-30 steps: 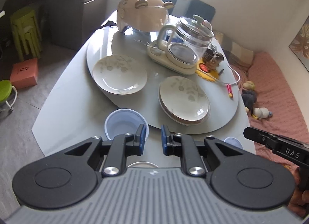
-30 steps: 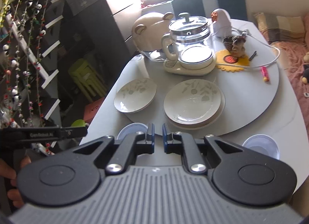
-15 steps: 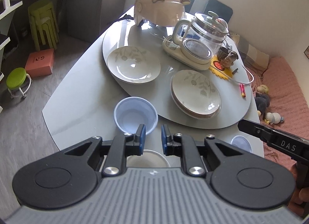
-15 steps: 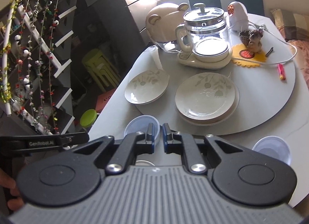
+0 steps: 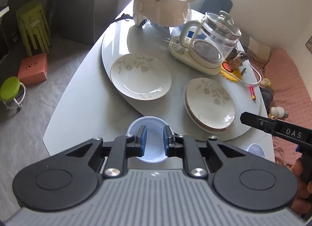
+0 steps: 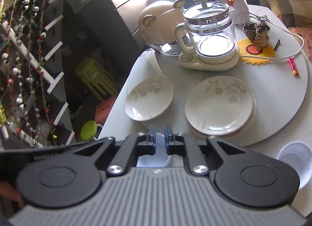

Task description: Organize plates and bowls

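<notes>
— What were your fingers doing?

— My left gripper (image 5: 154, 140) was opening, the blue pads a small way apart, hanging over a pale blue bowl (image 5: 149, 142) near the table's front edge. Nothing was pinched; whether a pad touched the bowl's inside, I could not tell. My right gripper (image 6: 159, 137) was all but closed, only a slit between the pads, gripping nothing, with that same blue bowl (image 6: 156, 155) showing behind them.

— Where were the dishes?

— From the left wrist view, a single leaf-patterned plate (image 5: 140, 76) lay at twelve o'clock on the round turntable (image 5: 117, 36). A stack of matching plates (image 5: 210, 104) sat at about one o'clock, near the turntable's front rim. A second plastic bowl (image 5: 255, 149) stood at three o'clock, close to the table's right edge, well apart from the first.

— And the room to move?

— The grey table (image 5: 81, 113) was bare at ten o'clock, out to its left edge. Between the single plate and the stack ran an open lane. Farther back, a glass kettle (image 5: 211, 42) on its base and a bear-shaped cover (image 5: 161, 5) crowded the far half. My right gripper's black body (image 5: 273, 126) reached in at three o'clock, just beside the stack.
</notes>
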`<state>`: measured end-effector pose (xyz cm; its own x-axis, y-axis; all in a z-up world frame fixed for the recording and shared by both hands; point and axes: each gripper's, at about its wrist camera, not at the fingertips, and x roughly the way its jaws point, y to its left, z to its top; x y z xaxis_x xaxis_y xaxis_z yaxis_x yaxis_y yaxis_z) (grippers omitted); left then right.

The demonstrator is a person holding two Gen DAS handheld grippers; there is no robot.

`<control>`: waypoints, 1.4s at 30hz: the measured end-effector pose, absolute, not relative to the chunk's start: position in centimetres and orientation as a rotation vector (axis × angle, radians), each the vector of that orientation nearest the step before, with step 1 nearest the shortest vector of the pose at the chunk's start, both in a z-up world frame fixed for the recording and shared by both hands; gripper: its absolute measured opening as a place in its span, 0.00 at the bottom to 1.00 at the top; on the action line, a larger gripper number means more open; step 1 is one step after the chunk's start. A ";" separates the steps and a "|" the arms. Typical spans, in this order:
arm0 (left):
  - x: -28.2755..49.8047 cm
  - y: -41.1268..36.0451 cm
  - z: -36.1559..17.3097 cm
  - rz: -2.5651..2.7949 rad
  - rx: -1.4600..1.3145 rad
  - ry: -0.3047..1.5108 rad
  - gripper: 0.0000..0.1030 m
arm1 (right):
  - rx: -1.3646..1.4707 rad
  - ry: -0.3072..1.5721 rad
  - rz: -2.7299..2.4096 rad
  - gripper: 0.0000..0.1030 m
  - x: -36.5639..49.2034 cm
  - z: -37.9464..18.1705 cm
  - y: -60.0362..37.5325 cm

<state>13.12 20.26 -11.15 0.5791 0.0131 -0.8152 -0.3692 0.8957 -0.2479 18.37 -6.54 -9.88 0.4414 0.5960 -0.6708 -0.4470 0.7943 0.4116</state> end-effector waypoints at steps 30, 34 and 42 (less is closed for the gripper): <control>30.6 37.6 -23.2 0.116 -0.485 1.013 0.45 | 0.275 1.152 0.504 0.47 27.5 -19.7 7.8; 32.8 39.1 -24.8 0.079 -0.527 1.022 0.45 | 0.270 1.198 0.463 0.47 28.3 -21.3 8.5; 36.3 39.5 -27.5 0.014 -0.470 1.075 0.44 | 0.263 1.202 0.371 0.47 29.9 -23.1 8.6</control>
<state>36.28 39.51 -27.50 0.4855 -0.2139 -0.8477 -0.2362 0.9015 -0.3627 29.91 8.57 -23.06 0.3122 0.4144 -0.8549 -0.1392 0.9101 0.3903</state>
